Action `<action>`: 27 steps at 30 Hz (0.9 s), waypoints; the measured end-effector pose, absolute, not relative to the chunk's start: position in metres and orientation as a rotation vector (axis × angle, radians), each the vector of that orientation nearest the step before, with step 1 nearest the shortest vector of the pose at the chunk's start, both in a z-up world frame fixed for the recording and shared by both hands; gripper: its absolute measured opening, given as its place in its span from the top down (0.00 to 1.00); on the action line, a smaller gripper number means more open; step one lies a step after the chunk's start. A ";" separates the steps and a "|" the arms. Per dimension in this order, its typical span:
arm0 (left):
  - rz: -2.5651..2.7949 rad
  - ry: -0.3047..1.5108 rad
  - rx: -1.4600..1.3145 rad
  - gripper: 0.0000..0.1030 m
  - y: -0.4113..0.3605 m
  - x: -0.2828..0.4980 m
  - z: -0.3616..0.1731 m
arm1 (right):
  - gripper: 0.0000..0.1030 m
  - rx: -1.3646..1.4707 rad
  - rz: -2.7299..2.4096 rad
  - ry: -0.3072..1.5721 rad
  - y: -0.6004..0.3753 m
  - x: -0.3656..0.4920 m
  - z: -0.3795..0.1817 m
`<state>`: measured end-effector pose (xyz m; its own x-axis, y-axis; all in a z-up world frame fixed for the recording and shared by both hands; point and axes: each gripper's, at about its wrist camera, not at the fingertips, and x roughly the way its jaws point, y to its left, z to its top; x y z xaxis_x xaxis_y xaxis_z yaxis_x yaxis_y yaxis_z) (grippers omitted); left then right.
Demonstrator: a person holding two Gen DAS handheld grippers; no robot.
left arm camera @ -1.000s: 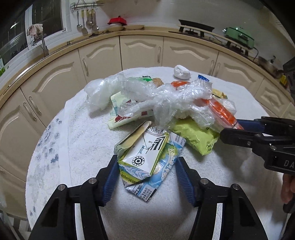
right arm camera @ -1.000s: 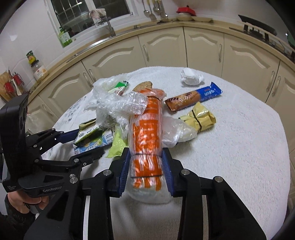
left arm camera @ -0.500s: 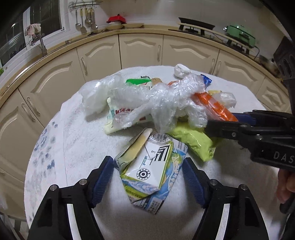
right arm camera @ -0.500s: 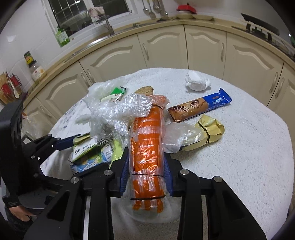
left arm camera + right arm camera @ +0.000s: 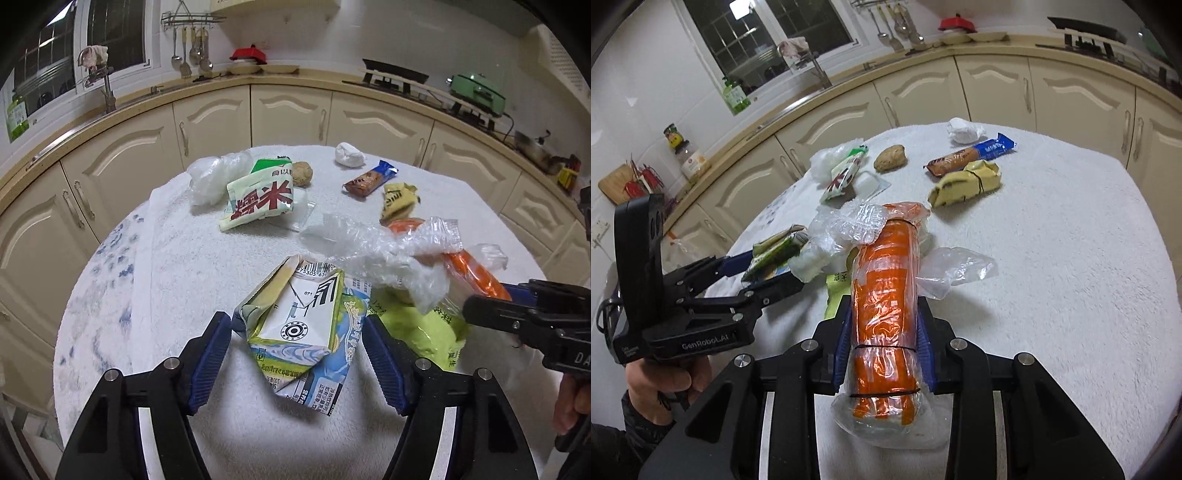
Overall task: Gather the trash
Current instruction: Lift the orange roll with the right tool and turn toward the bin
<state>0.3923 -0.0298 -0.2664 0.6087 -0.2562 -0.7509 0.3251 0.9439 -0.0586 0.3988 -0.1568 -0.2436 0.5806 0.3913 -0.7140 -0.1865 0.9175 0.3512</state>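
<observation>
My left gripper (image 5: 297,350) is shut on a crushed white and blue milk carton (image 5: 295,317) and holds it above the white towel-covered table (image 5: 177,258). It also shows in the right wrist view (image 5: 775,258). My right gripper (image 5: 882,354) is shut on an orange packet in clear plastic (image 5: 882,295), lifted off the table, with crumpled clear film (image 5: 373,251) hanging from it. A yellow-green wrapper (image 5: 417,328) lies under both.
On the table lie a red-lettered snack bag (image 5: 258,199), a clear bag (image 5: 210,177), a brown lump (image 5: 302,173), a white paper wad (image 5: 349,155), a blue-brown biscuit pack (image 5: 369,179) and a yellow wrapper (image 5: 397,199). Kitchen cabinets curve behind.
Both grippers lifted and pulled back toward me with their loads. The plastic film came off the pile, uncovering the snack bag and the brown lump.
</observation>
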 end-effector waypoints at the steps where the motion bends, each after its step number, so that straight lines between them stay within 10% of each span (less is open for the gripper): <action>1: -0.336 0.864 0.094 0.34 -0.032 0.395 -0.270 | 0.67 0.234 0.339 0.894 -0.155 0.398 -0.243; 9: -0.313 0.900 0.104 0.34 -0.046 0.357 -0.269 | 0.51 0.181 0.289 0.880 -0.149 0.407 -0.232; 25: -0.302 0.897 0.068 0.35 -0.043 0.332 -0.263 | 0.51 0.041 0.247 0.927 -0.129 0.419 -0.237; 27: -0.307 0.897 0.062 0.36 -0.042 0.330 -0.261 | 0.63 0.032 0.246 0.954 -0.128 0.428 -0.251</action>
<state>0.3302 -0.0415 -0.2613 0.5832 -0.2365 -0.7771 0.2883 0.9547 -0.0742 0.4280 -0.1281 -0.2507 0.5525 0.2224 -0.8033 -0.1943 0.9716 0.1353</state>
